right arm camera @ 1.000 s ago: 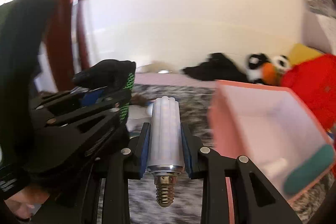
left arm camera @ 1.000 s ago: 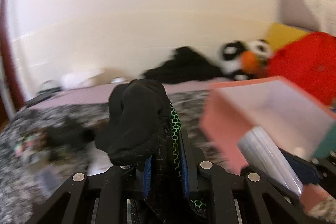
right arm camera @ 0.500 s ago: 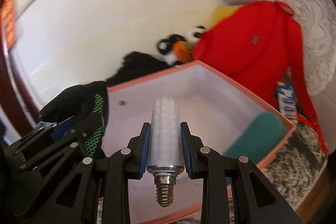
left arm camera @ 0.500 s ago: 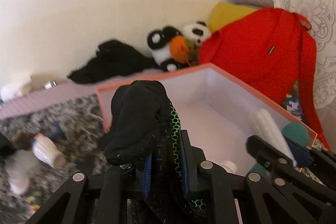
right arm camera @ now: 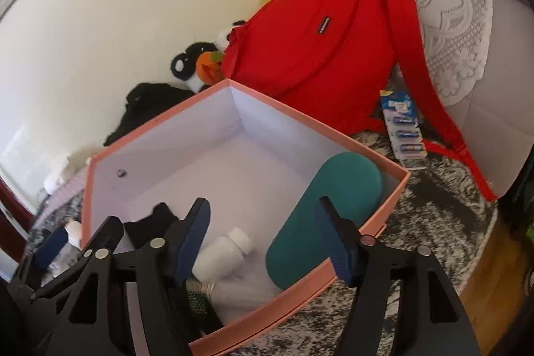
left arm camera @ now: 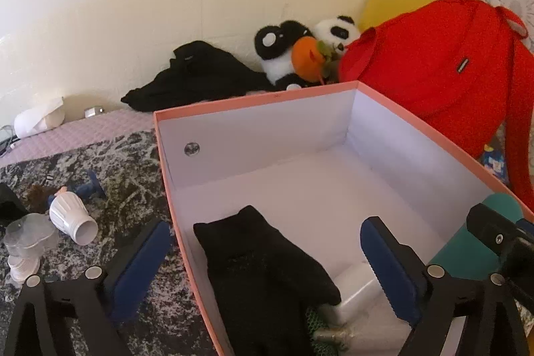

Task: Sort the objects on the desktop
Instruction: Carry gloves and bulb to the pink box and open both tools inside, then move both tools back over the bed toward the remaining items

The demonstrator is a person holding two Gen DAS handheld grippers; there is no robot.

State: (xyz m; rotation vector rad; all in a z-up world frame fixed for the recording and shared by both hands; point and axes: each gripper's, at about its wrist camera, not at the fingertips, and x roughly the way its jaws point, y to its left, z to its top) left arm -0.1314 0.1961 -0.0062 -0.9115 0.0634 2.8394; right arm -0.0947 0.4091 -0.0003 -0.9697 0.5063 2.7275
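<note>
Black glove (left arm camera: 263, 276) half-hiding bulb (right arm camera: 230, 291)

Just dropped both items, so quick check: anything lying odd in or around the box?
Inside the box, nothing odd. Outside, a white cup lies tipped on its side left of the box, and a battery pack sits loose by the red backpack.

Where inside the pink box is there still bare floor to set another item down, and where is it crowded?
The far half of the pink box floor is bare, bordered by the back wall and the far corner. The near end is crowded: black glove, white bottle, bulb and teal case against the right wall. Both grippers, left and right, hang open there.
</note>
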